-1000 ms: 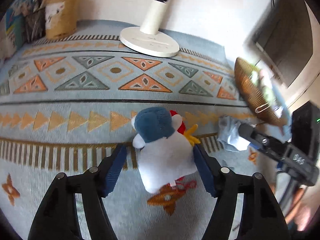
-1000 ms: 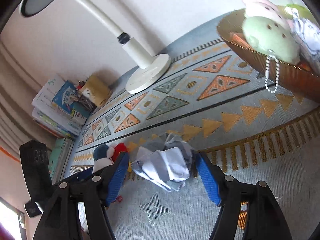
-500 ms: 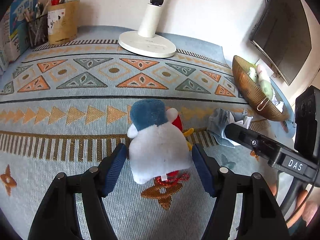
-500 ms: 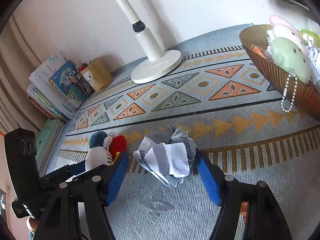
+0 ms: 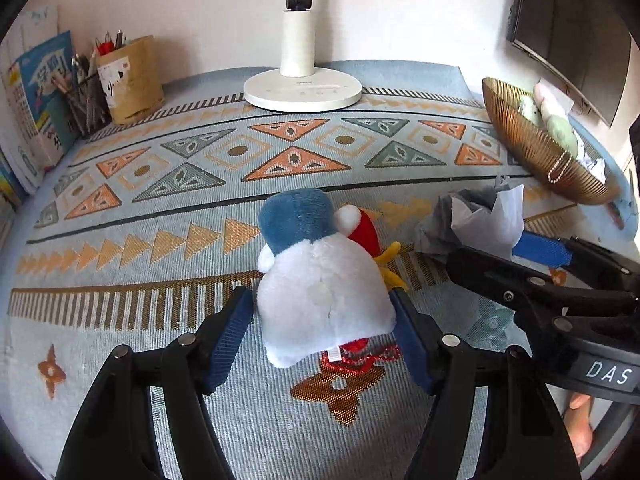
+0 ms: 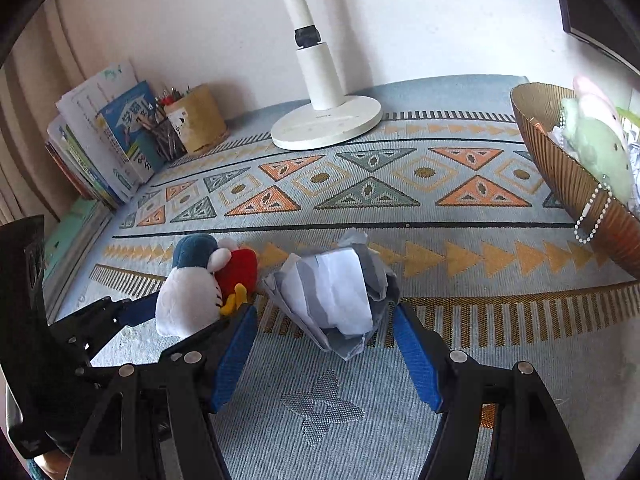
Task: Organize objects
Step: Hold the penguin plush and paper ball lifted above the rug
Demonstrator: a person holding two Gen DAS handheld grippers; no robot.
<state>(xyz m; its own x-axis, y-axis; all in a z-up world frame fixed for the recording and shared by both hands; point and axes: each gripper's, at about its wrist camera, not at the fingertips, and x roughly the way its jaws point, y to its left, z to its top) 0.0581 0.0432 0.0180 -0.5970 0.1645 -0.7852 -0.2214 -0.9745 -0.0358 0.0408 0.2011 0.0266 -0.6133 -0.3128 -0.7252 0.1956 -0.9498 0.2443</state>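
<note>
Nearest, my left tool (image 5: 322, 322) straddles the plush penguin (image 5: 320, 280), its blue pads just beside the flanks, unclenched as far as I can tell; my right tool (image 6: 324, 344) brackets the crumpled paper (image 6: 336, 292), released, gaps showing on both sides. Both lie on the patterned counter (image 5: 160, 240). Far right, the gold basket (image 6: 568, 172) already holds soft toys; these two seem left.

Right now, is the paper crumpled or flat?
Crumpled: the paper is a creased, bunched wad on the mat, between the right gripper fingers.
</note>
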